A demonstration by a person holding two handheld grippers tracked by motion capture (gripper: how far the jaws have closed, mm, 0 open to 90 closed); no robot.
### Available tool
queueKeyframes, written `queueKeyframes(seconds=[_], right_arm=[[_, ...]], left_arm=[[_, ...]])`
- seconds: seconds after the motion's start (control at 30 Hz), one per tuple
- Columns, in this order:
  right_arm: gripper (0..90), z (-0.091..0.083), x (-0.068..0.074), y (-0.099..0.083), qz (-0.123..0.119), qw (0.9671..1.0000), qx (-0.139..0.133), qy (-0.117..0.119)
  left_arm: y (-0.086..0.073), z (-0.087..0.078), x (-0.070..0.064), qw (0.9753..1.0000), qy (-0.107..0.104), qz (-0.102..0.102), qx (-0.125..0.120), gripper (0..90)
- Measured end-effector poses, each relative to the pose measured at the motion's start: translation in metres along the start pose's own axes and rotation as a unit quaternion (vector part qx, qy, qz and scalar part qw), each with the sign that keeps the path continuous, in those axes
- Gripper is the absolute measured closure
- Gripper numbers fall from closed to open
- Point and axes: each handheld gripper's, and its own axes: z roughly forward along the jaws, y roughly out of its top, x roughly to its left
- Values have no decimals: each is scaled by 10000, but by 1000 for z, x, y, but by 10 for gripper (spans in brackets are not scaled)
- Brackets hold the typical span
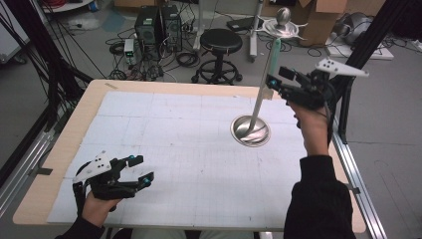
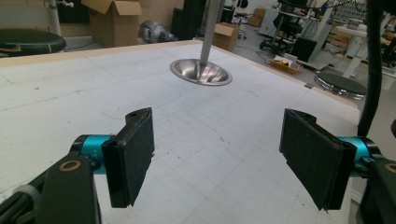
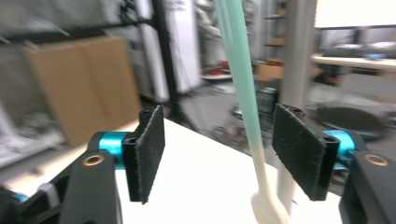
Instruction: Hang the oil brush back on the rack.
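Both claws spread wide, nothing clamped.

Right gripper (image 1: 276, 78) raised above the far right of the white gridded mat (image 1: 164, 149), pads (image 3: 299, 149) either side of the pale green pole (image 3: 240, 84) of a metal stand, whether touching cannot be told; round base (image 1: 251, 130) below, on the mat. Left gripper (image 1: 141, 170) low at the near left, well apart from that base (image 2: 201, 72). Beyond the wooden table edge (image 1: 149, 84): black stool (image 1: 220, 42), computer towers (image 1: 159, 25), cardboard boxes (image 1: 323, 20), grey floor strewn with cables.
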Motion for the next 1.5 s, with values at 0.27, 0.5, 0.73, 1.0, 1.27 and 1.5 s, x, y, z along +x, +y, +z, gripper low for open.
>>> queueKeyframes(seconds=[0.27,0.5,0.73,1.0,1.27,1.5], right_arm=[[186,-36,25,-74,-252,9984,365,-351],[162,-62,52,-143,-410,9961,604,-501],[162,-82,57,-174,-244,9961,646,-548],[163,-89,62,-176,-252,9964,590,-556],[165,-89,66,-176,-283,9961,628,-552],[181,-88,66,-177,-328,9957,693,-528]], left_arm=[[-1,-3,4,9998,108,-43,-129,261],[-1,-3,5,9994,198,101,-252,211],[-2,-2,4,9994,203,93,-253,191],[-1,-1,2,9995,167,79,-267,189],[-3,0,-2,9996,121,162,-206,189],[-3,1,-1,9996,113,195,-175,189]])
